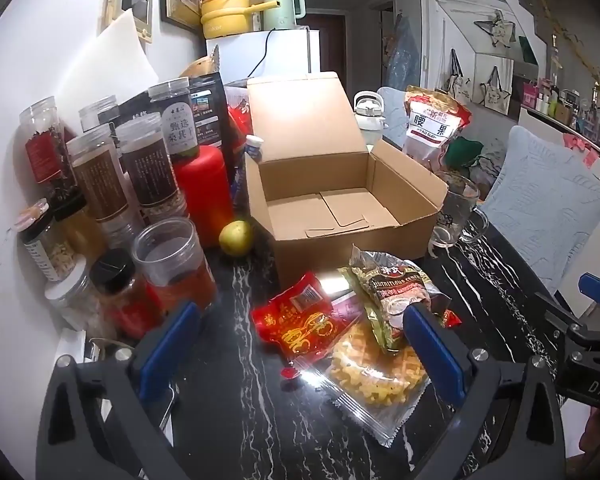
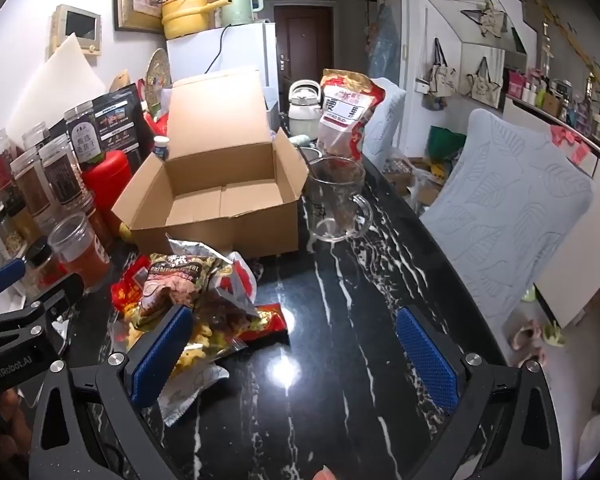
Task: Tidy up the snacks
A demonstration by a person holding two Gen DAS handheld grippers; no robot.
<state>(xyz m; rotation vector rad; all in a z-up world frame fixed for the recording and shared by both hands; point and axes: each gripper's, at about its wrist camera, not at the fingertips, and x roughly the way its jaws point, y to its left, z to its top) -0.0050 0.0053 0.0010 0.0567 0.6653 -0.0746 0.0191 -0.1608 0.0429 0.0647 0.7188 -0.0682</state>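
Left tool & right tool both spread wide, nothing pinched; snack packs between left tool's pads, empty box beyond; start stage, next: pinch top pack w/o crushing

Your cereal packet overlaps the waffle pack, hiding its top. Box hides the pear in right view. Jar labels too small to read.

Black white-veined marble table; plain brown cardboard box; red gold-printed snack packet; blue gripper pads.
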